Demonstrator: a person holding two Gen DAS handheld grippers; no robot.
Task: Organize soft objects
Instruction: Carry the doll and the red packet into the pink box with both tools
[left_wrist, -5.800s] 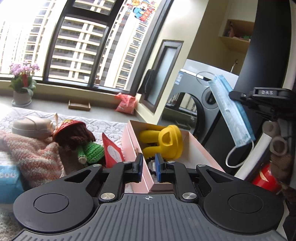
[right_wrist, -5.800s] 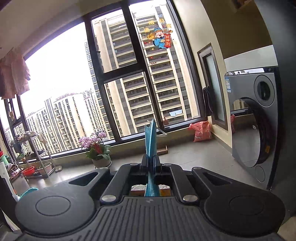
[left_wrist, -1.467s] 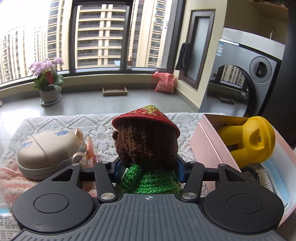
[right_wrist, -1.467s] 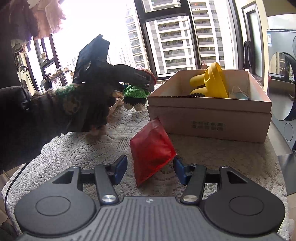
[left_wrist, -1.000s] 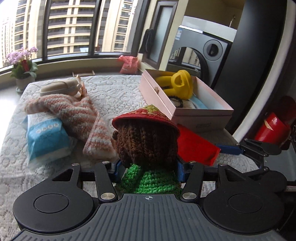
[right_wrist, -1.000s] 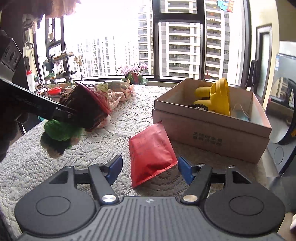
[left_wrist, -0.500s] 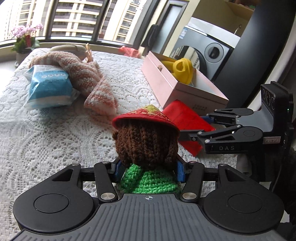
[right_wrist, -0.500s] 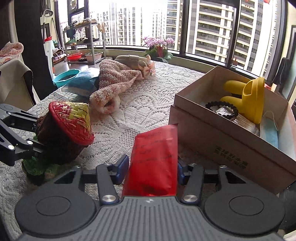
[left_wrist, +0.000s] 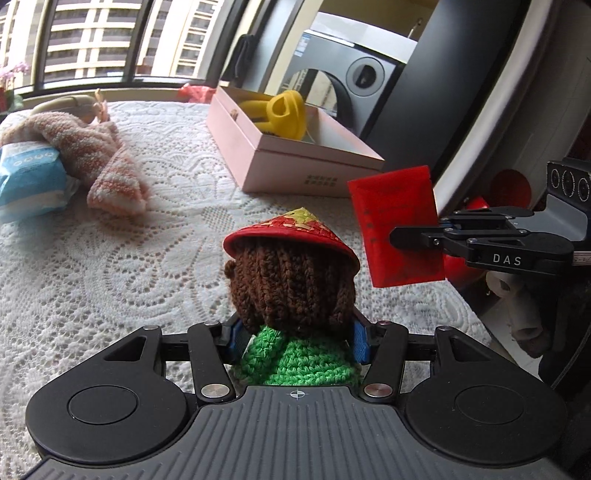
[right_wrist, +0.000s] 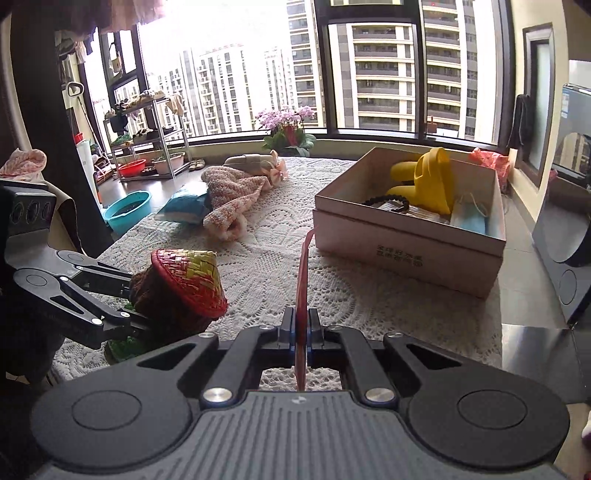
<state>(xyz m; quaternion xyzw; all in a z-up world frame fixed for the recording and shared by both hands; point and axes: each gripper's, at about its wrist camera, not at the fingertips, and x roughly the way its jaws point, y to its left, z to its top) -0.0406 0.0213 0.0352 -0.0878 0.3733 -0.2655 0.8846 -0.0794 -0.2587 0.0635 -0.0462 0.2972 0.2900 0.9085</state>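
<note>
Aloft, left fingers (left_wrist: 295, 338) clamping crochet doll (left_wrist: 291, 284), right fingers (right_wrist: 302, 332) pinching red packet (right_wrist: 303, 280)

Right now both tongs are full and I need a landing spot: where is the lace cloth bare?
Bare lace lies between the knitted scarf and the cardboard box. The far left end is crowded: scarf, blue tissue pack, beige case.

Red packet (left_wrist: 399, 227), brown-green doll (left_wrist: 291, 295), white lace cloth (left_wrist: 110, 266).

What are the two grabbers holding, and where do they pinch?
The left gripper pinches the doll at its neck, below the head. The right gripper pinches the red packet by one edge.
</note>
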